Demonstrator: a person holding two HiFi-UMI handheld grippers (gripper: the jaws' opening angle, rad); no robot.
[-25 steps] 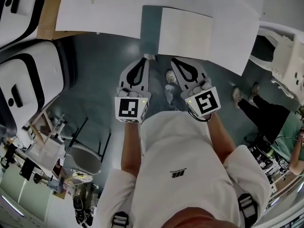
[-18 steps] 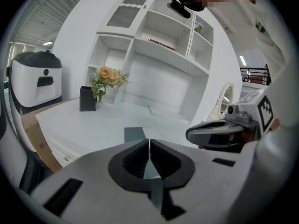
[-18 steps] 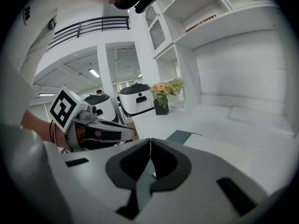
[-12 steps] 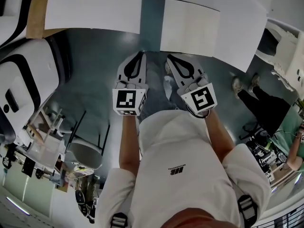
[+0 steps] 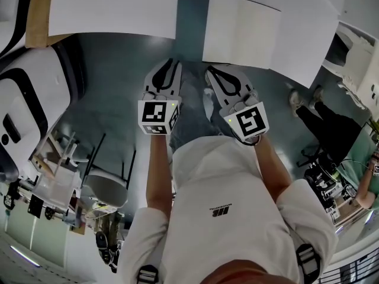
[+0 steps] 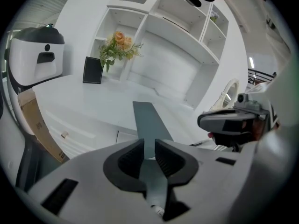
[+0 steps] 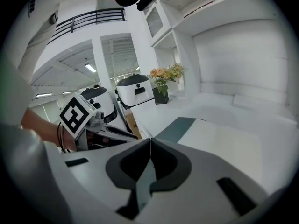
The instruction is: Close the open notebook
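Observation:
The notebook lies open on the white table, its dark teal cover on the left and a blank white page on the right. Both grippers hover side by side just short of the table's near edge, touching nothing. My left gripper points at the teal cover. Its jaws stand a narrow gap apart, holding nothing. My right gripper aims at the seam between cover and page. Its jaw tips meet.
White rounded machines and a cardboard box stand to the left. A vase of flowers and a black frame sit at the table's far end under white shelving. A chair is behind left, another person at right.
The head view has shifted, so the notebook sits a little further right. Both grippers have risen slightly in the picture while staying near the table edge. Their jaws look unchanged.

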